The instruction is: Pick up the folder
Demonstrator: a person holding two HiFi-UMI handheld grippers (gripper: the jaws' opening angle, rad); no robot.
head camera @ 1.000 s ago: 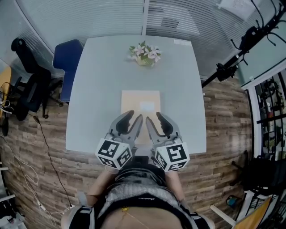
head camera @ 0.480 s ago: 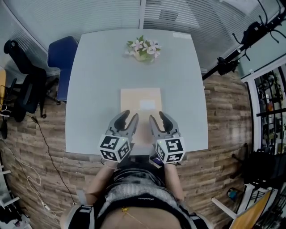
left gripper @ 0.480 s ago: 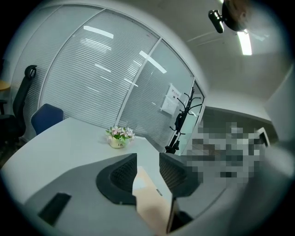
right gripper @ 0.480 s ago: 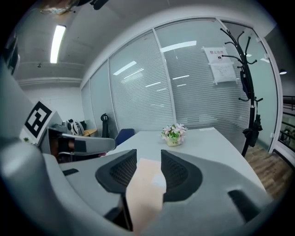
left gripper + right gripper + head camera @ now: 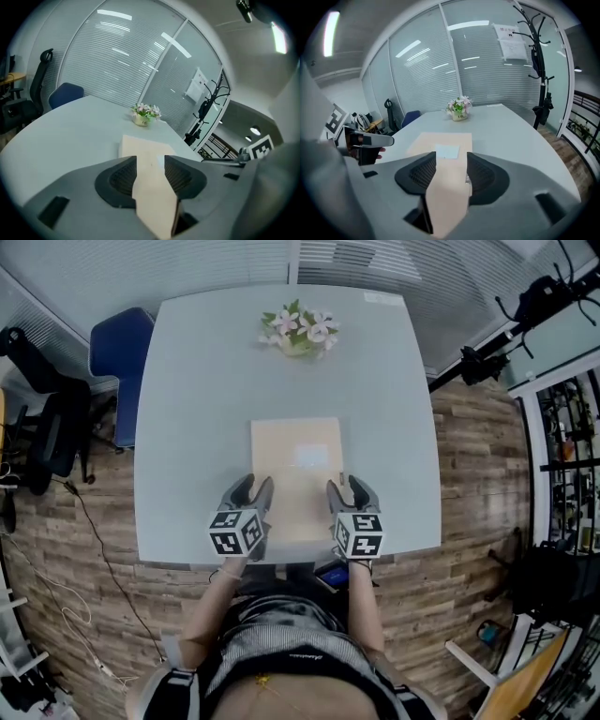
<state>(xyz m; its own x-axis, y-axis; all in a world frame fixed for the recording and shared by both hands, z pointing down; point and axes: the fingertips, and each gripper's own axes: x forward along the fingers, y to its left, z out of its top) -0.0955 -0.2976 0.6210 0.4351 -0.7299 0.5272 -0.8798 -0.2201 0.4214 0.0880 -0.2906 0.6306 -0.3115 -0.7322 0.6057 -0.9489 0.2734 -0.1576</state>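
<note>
Folder [image 5: 295, 465] is lying flat on the near half of the pale surface [image 5: 187, 427]. Left tool [image 5: 253, 489] and right tool [image 5: 348, 488] are sitting at its two near corners. Both jaws are partway open and have just been widening, with the folder edge showing in each gap and no pads squeezing it. Flower pot [image 5: 298, 332] is sitting well apart at the far edge, blue chair [image 5: 117, 357] parked off the far-left corner

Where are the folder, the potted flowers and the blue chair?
folder [image 5: 295, 482]: head view, bare cover below its white label.
potted flowers [image 5: 298, 331]: head view, the blossoms.
blue chair [image 5: 116, 360]: head view, its blue upholstery.
</note>
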